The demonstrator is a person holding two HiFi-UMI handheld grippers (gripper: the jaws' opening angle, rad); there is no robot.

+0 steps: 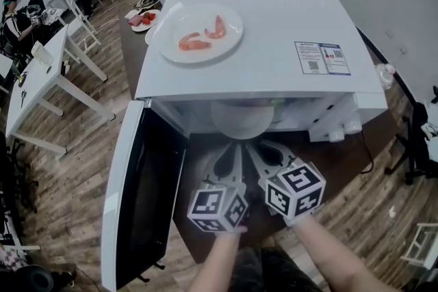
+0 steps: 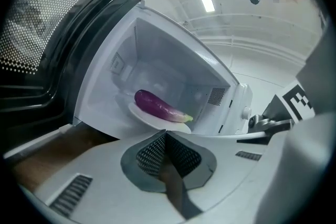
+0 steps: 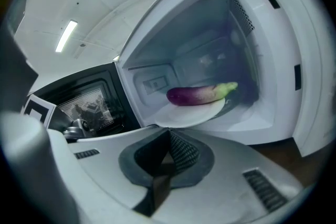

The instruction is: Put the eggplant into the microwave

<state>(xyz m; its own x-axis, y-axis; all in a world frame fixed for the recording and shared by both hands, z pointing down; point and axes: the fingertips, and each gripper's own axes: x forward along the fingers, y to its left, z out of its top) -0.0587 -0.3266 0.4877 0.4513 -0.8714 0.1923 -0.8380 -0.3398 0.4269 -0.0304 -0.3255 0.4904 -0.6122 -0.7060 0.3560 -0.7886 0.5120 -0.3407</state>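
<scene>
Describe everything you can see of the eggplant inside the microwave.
The long purple eggplant has glossy, smooth skin that pales toward a light green stem end. It looks whole and lies on its side across a round white plate inside the open white microwave oven. Only the plate touches it.

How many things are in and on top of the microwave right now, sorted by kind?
Plates: 2, one on top, one inside
Eggplant: 1, lying on the inside plate
Shrimp: 2, on the top plate
Total: 5
</scene>
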